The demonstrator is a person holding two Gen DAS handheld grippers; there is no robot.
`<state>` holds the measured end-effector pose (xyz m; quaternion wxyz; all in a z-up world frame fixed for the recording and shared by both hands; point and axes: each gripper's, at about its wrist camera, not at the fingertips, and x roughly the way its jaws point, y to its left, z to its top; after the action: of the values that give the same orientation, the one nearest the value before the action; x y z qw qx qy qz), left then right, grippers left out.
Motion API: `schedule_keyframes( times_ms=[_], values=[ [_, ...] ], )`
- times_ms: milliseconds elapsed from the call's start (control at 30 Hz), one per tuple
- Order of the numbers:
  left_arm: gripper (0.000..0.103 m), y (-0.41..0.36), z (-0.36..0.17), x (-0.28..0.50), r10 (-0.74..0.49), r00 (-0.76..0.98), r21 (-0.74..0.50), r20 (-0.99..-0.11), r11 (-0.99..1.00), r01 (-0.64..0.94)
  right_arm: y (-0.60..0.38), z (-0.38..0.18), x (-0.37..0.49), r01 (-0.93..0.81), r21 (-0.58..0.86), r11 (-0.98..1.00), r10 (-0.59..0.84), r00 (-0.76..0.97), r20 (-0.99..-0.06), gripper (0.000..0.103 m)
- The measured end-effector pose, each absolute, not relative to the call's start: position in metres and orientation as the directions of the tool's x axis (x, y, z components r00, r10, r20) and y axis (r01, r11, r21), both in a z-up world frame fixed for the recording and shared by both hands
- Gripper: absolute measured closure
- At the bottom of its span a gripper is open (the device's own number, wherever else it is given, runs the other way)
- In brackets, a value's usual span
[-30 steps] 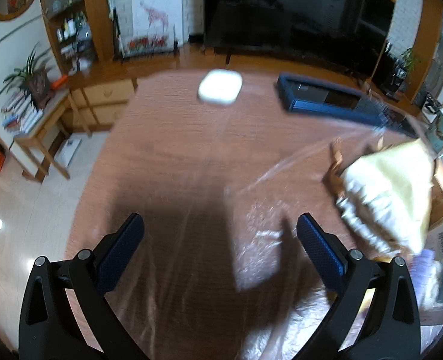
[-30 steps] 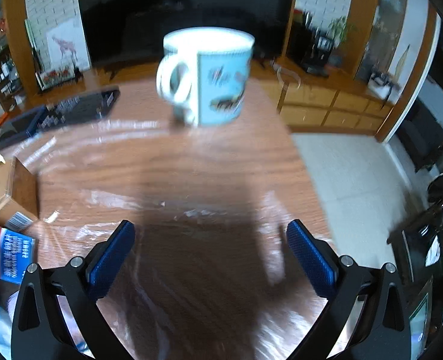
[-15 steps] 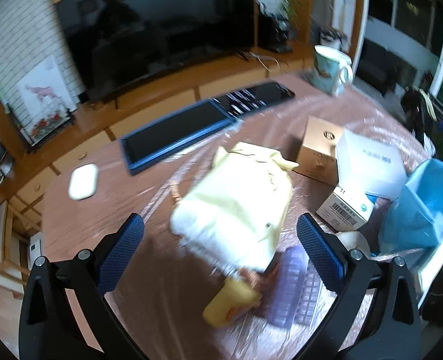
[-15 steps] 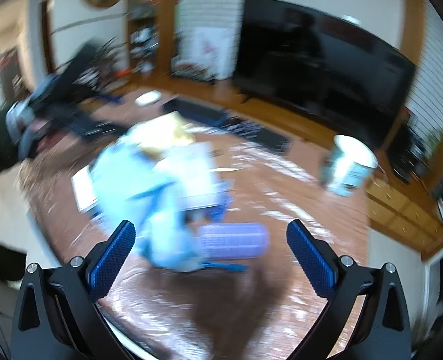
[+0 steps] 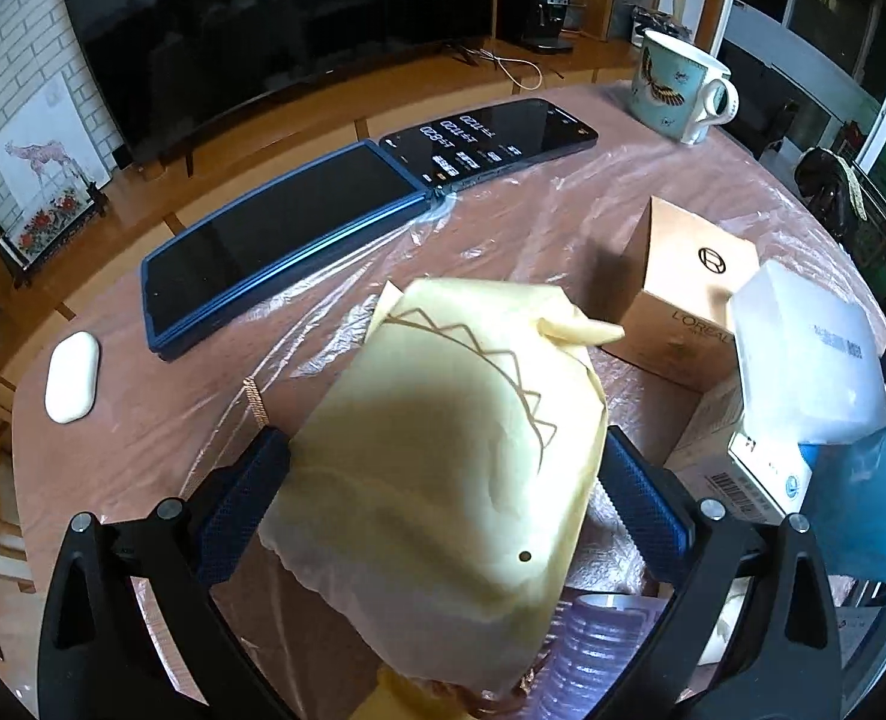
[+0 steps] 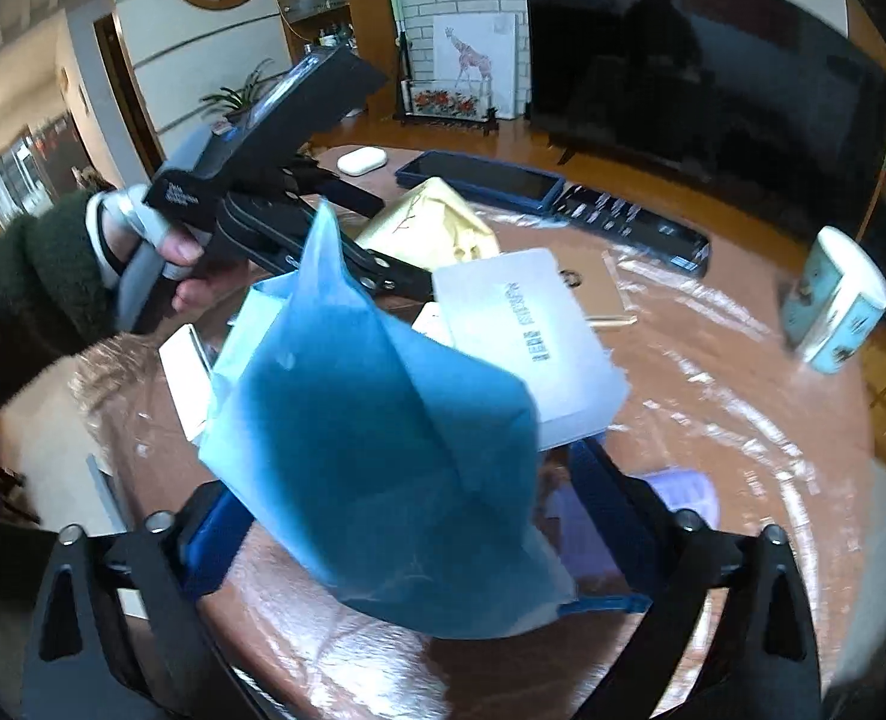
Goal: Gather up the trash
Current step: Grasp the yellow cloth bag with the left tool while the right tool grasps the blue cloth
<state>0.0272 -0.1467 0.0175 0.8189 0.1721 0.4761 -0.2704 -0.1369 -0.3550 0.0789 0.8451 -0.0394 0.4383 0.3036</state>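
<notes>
A pale yellow paper bag (image 5: 460,456) lies on the plastic-covered round table, between the open fingers of my left gripper (image 5: 443,480); it also shows in the right wrist view (image 6: 437,228). A blue plastic bag (image 6: 377,450) stands between the open fingers of my right gripper (image 6: 413,528); its edge shows in the left wrist view (image 5: 868,498). Around them lie a white packet (image 5: 802,354), a tan L'Oreal box (image 5: 682,294), a barcode box (image 5: 736,468) and a ribbed purple bottle (image 5: 598,648). Whether either gripper touches its bag I cannot tell.
A blue tablet (image 5: 281,234) and a black phone (image 5: 490,132) lie at the far side. A white earbud case (image 5: 71,378) is far left. A light-blue mug (image 5: 676,90) stands far right, near the table edge (image 6: 838,300). The left hand and its gripper body (image 6: 251,180) are beside the blue bag.
Both grippers swung from bare table toward the trash pile. The left now straddles the yellow bag; the right now straddles the blue bag. Both stay open.
</notes>
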Motion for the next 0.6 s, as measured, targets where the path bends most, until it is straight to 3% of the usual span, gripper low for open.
schedule_keyframes(
  times_ms=[67, 167, 400, 433, 600],
  values=[
    [0.014, -0.146, 0.020, 0.023, -0.287, 0.403, 0.026, -0.869, 0.787, 0.616, -0.361, 0.077, -0.136, -0.544, 0.267, 0.796, 0.526, 0.402, -0.749, 0.033],
    [0.032, -0.143, 0.024, 0.018, -0.315, 0.392, 0.000, -0.864, 0.779, 0.627, -0.365, 0.078, -0.136, -0.527, 0.310, 0.792, 0.552, 0.401, -0.731, 0.044],
    [0.047, -0.132, 0.037, 0.011, -0.365, 0.408, -0.053, -0.837, 0.796, 0.603, -0.371, 0.095, -0.149, -0.502, 0.327, 0.801, 0.566, 0.457, -0.686, 0.045],
    [0.054, -0.129, 0.040, 0.010, -0.368, 0.417, -0.057, -0.831, 0.802, 0.595, -0.372, 0.098, -0.151, -0.493, 0.329, 0.806, 0.564, 0.468, -0.681, 0.045],
    [0.057, -0.122, 0.058, 0.002, -0.408, 0.452, -0.091, -0.793, 0.814, 0.574, -0.376, 0.106, -0.157, -0.461, 0.346, 0.817, 0.562, 0.506, -0.654, 0.045]
  ],
)
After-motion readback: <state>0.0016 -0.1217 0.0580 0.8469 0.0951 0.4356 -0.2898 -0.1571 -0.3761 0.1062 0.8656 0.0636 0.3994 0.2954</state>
